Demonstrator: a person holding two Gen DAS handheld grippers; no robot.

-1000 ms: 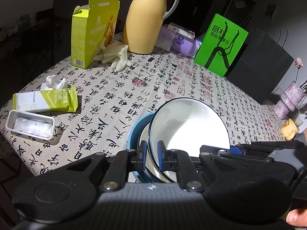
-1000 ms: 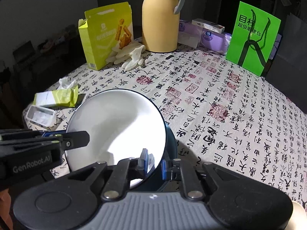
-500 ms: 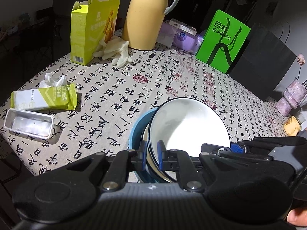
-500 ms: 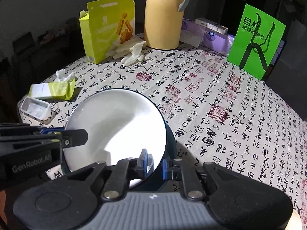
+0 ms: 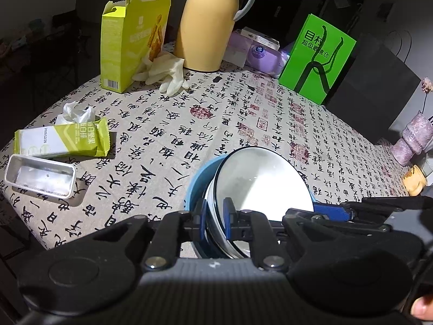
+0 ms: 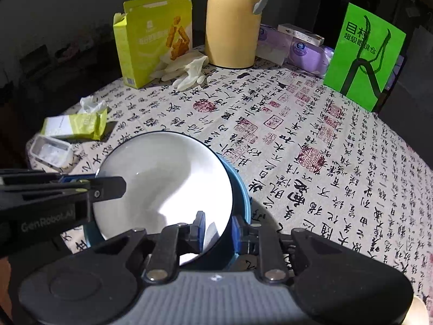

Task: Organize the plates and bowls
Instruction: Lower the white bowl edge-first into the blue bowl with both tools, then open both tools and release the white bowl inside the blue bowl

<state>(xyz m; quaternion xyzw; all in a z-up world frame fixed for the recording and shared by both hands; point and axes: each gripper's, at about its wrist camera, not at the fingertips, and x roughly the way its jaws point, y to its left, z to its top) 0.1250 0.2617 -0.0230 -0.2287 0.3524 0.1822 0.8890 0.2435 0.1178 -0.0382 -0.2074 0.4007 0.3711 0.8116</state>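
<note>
Right now the white bowl [image 6: 165,184] sits tilted inside the blue bowl [image 6: 239,189] near the bench's [image 6: 311,124] front edge. Left gripper [image 5: 215,218] fingers clamped on the white bowl's rim. Right gripper [image 6: 217,228] fingers have just been opening, straddling both bowls' rims, not pressing. Yellow thermos [image 5: 207,23] at the far edge.

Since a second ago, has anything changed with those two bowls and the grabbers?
The right gripper has just been opening, its jaws loosening off the white bowl's rim, which is still between them. The left gripper stays clamped on the opposite rim. The white bowl still sits in the blue bowl; the table things haven't moved.
</note>
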